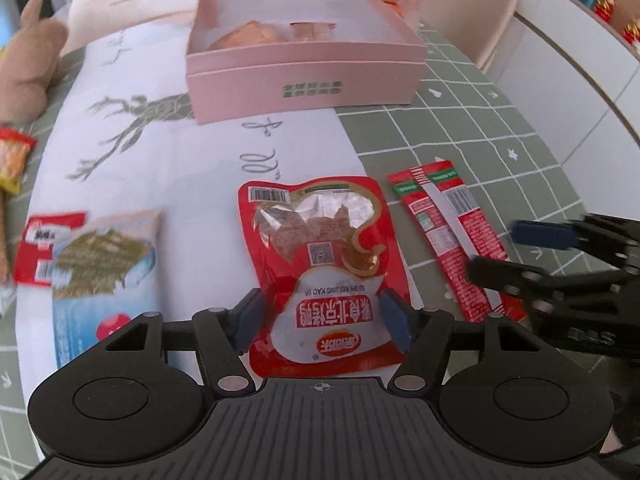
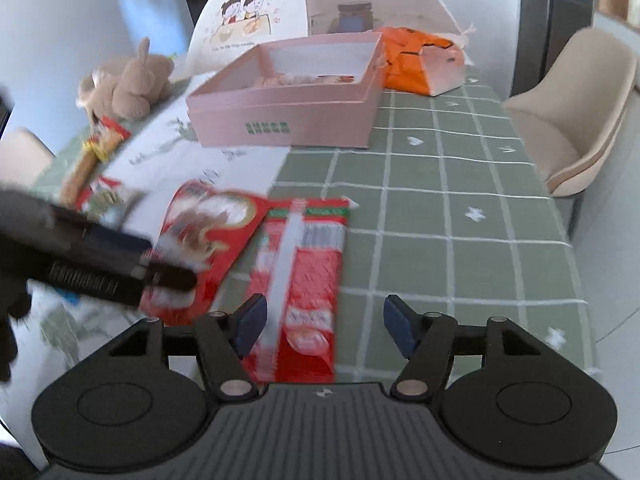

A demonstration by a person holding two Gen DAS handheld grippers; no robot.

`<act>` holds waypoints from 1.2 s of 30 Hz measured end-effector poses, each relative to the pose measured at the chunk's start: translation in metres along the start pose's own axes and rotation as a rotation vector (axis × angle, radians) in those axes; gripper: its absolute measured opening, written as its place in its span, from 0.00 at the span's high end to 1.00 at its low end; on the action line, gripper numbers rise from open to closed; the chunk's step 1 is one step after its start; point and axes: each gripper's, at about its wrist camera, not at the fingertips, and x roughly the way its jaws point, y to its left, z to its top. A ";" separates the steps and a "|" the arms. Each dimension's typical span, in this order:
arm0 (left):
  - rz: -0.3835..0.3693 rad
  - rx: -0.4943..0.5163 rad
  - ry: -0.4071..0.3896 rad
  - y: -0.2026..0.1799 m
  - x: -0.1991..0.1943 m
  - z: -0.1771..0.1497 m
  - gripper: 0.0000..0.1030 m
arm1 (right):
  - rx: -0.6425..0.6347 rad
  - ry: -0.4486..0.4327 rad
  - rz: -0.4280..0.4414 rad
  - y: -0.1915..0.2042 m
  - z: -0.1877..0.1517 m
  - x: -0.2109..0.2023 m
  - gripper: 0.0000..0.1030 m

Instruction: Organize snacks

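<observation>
A red snack pouch (image 1: 320,264) lies flat on the table; my left gripper (image 1: 322,320) is open with its blue pads either side of the pouch's near end. The pouch also shows in the right wrist view (image 2: 208,236). A long red packet (image 1: 456,240) lies to its right. My right gripper (image 2: 324,328) is open just over that packet's near end (image 2: 304,280), and shows in the left wrist view (image 1: 516,252). A pink open box (image 1: 304,76) with a few snacks inside stands farther back; it also shows in the right wrist view (image 2: 288,112).
A seaweed packet (image 1: 104,264) and a red packet (image 1: 48,248) lie at the left. A plush toy (image 2: 128,80), more snacks (image 2: 100,144) and an orange bag (image 2: 416,64) lie around the box. A beige chair (image 2: 576,112) stands beyond the table's right edge.
</observation>
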 end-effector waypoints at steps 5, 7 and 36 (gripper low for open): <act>0.033 0.010 0.012 -0.009 0.005 0.004 0.27 | -0.123 -0.004 -0.047 0.019 0.013 0.027 0.30; 0.049 0.011 0.021 -0.014 0.009 0.008 0.22 | -0.175 -0.007 -0.072 0.018 0.015 0.031 0.30; -0.003 -0.026 -0.140 -0.010 -0.024 -0.006 0.46 | -0.108 -0.066 -0.062 -0.025 0.028 -0.028 0.55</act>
